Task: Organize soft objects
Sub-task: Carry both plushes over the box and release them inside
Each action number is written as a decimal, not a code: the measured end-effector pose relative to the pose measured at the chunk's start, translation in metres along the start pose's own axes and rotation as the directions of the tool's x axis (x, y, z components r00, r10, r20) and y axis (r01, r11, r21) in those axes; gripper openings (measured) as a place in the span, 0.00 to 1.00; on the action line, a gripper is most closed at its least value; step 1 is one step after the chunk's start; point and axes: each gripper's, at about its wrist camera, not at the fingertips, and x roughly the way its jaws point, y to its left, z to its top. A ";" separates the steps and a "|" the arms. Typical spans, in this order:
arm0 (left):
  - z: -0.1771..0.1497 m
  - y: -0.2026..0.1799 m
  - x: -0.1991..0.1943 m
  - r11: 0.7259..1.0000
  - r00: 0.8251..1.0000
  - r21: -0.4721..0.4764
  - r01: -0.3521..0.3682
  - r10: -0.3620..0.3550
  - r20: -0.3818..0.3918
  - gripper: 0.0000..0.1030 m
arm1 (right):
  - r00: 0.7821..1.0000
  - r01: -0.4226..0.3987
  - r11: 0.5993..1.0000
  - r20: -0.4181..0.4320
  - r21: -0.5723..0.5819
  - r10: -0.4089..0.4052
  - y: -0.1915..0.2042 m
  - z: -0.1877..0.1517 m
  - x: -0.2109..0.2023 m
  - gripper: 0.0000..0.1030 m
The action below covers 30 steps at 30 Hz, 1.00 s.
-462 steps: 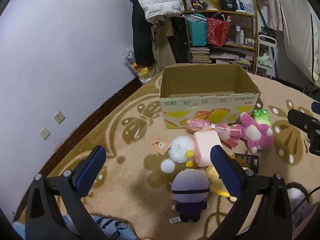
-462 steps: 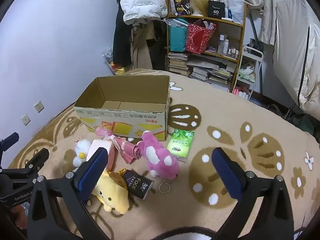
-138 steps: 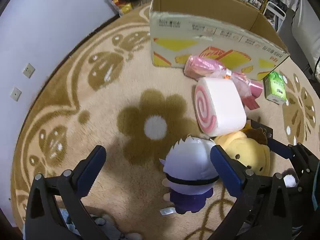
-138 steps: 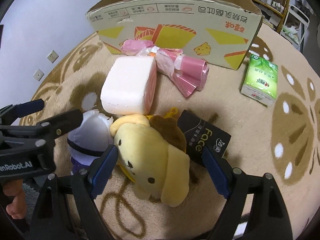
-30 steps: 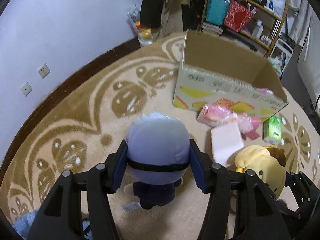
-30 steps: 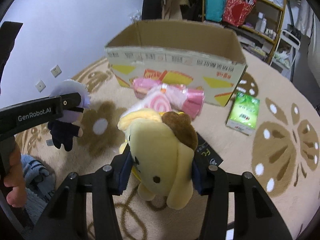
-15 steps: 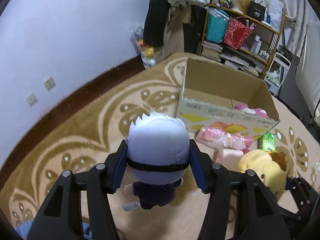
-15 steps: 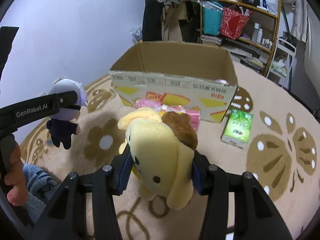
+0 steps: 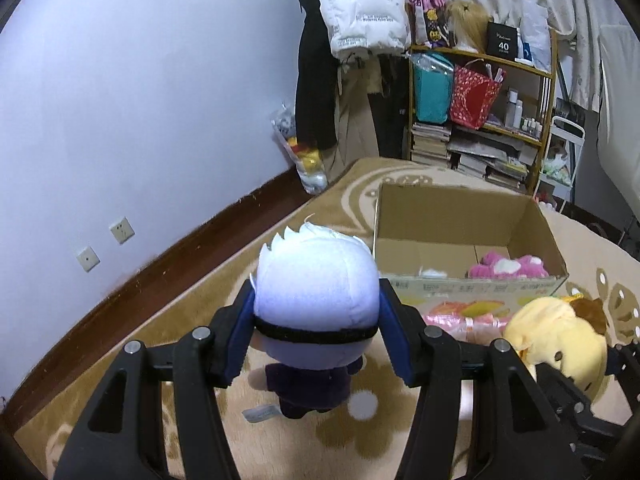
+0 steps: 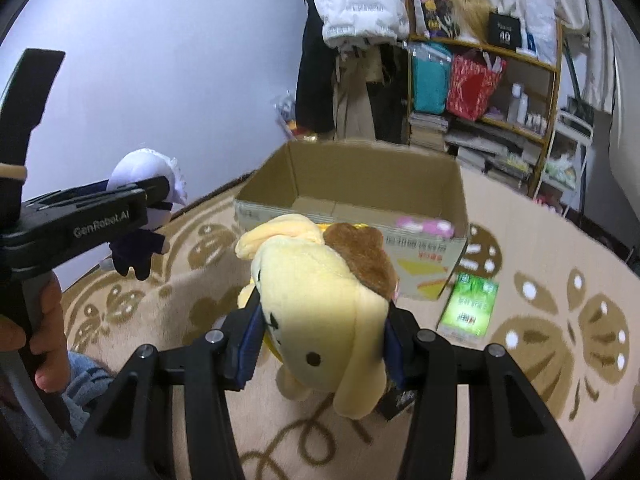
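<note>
Inside the cardboard box [image 9: 464, 236] a pink toy [image 9: 507, 267] already lies, while the left gripper [image 9: 316, 338] clamps a white-haired doll [image 9: 316, 284] and the right gripper [image 10: 320, 344] a yellow dog [image 10: 320, 296], both unboxed.

pale wall [image 9: 140, 92], patterned rug [image 10: 560, 280], cluttered shelf [image 9: 480, 112]

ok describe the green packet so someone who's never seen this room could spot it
Find the open cardboard box on the beige patterned rug. Just outside its right front corner the green packet lies flat on the rug. It is the only green, flat, printed pack there; the things near it are plush toys.
</note>
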 end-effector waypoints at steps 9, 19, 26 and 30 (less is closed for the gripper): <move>0.021 -0.010 0.008 1.000 0.998 0.028 0.001 -0.003 0.061 0.55 | 0.997 0.005 1.000 0.075 0.023 -0.007 -0.012 0.027 0.005 0.52; 0.054 -0.025 0.025 0.999 0.993 0.048 0.010 -0.016 0.118 0.55 | 0.995 0.027 0.999 0.100 0.027 -0.030 -0.027 0.051 0.025 0.52; 0.067 -0.034 0.044 0.998 0.993 0.057 0.012 -0.018 0.116 0.55 | 0.994 0.032 0.999 0.106 0.042 -0.036 -0.045 0.069 0.042 0.53; 0.070 -0.039 0.056 0.998 0.994 0.053 0.022 -0.027 0.106 0.55 | 0.994 0.031 0.998 0.108 0.052 -0.036 -0.054 0.074 0.049 0.53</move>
